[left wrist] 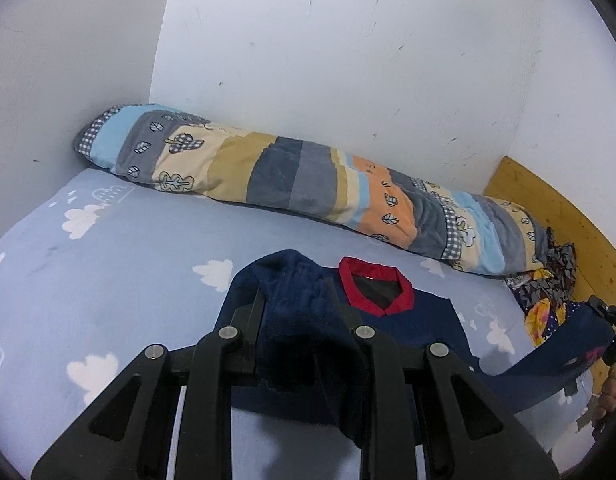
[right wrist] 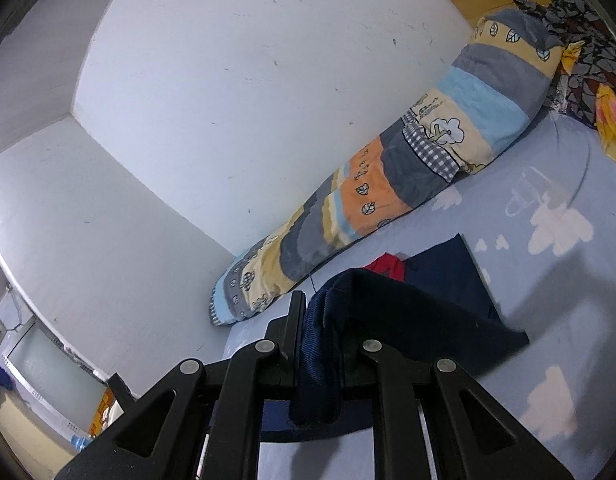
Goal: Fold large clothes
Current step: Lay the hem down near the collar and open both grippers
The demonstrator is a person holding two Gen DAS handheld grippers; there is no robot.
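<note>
Bed carries the navy sweater, collar end flat, near the rolled quilt. Left gripper clenched on one fleecy edge, right gripper on another. Fold judged just begun; lower hem hidden behind the grippers.

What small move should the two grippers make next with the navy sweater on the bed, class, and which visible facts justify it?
Probably carry both pinched parts forward toward the red collar and lay them down. The left gripper and right gripper are each shut on a bunch of the navy sweater, whose collar end lies flat on the cloud-print sheet, so the fold looks half made.
</note>
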